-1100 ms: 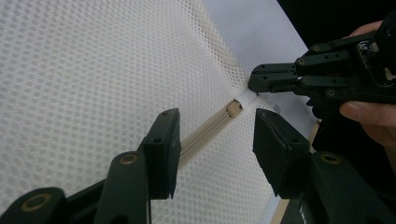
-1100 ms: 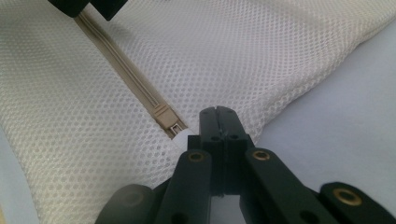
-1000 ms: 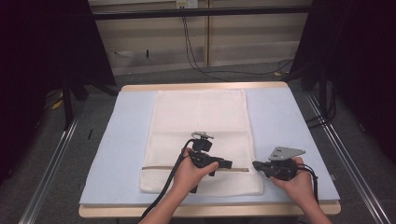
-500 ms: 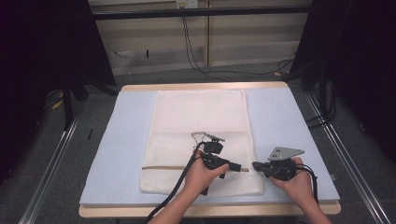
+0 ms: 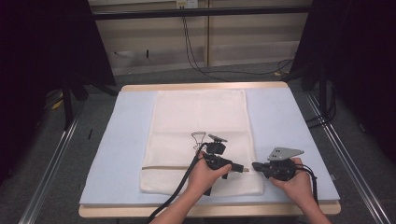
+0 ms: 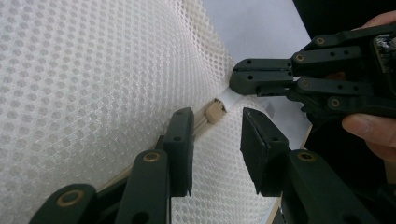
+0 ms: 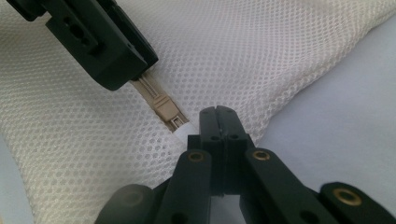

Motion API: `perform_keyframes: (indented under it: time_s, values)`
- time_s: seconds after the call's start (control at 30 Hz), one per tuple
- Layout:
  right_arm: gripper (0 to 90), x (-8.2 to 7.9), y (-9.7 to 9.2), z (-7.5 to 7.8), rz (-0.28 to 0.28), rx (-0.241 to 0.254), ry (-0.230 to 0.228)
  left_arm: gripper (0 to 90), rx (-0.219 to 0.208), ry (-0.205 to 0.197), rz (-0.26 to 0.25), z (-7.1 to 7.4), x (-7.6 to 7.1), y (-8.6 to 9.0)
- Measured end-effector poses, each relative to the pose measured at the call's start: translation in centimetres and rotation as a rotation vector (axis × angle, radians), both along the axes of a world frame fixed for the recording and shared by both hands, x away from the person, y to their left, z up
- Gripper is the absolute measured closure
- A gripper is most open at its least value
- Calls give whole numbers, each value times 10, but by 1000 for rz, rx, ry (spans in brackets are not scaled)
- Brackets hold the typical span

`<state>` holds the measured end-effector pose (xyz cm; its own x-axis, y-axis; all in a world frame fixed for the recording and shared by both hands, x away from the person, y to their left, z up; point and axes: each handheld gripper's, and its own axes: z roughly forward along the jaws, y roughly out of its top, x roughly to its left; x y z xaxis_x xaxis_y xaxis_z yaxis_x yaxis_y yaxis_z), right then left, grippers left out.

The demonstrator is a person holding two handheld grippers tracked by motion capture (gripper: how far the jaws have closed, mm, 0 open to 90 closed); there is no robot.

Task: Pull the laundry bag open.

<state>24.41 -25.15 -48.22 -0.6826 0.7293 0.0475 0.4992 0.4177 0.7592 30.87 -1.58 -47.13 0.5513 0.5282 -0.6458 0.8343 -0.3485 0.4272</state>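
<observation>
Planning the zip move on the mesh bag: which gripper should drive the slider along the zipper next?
Left, probably. The right gripper is shut on the white pull tab, so it seems tied up. The left gripper stands open right behind the tan slider, astride the zipper, free to close and travel.

Right gripper (image 7: 219, 122) clamped on white zipper tab (image 7: 183, 132) of beige slider (image 7: 163, 108). Mesh bag (image 7: 243, 56) lies under it, left gripper (image 7: 100, 42) over the zipper track upper left.
</observation>
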Motion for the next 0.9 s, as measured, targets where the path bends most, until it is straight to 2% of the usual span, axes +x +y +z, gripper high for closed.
perform_keyframes:
  time_s: [0.1, 0.2, 0.27, 0.3, 0.37, 0.43, 0.53, 0.57, 0.6, 0.67, 0.73, 0.9]
  values:
    - [900, 0, 0, 0, 0, 0, 0, 643, 8, -4, 1, 0, 0, -1]
    - [900, 0, 1, -1, -2, -2, -3, 648, 5, 8, 16, 0, 0, -3]
    - [900, 0, 1, -1, -2, -2, -3, 654, 10, 13, -4, -1, 0, -4]
    - [900, 0, 1, -1, -2, -3, -4, 660, 4, 18, 10, -2, -1, -6]
    - [900, 0, 1, -1, -2, -3, -4, 672, 23, 18, 3, -2, -1, -7]
    - [900, 0, 1, -1, -7, -4, -3, 689, 17, 29, 14, -3, -1, -9]
    - [900, -1, 1, -2, -10, 0, -1, 700, 32, 36, 26, -4, 0, -11]
    - [900, -1, 1, -2, -9, 2, 3, 702, 23, 57, 25, -4, 0, -12]
    - [900, -1, 1, -2, -8, 2, 4, 713, 28, 58, 44, -4, 1, -13]
    - [900, -1, 1, -2, -8, 2, 5, 728, 16, 69, 51, -6, 0, -15]
    - [900, -1, 1, -2, -9, 3, 6, 749, 32, 54, 43, -6, 0, -16]
    - [900, -1, 2, -2, -12, 2, 4, 771, 25, 65, 69, -8, 0, -22]
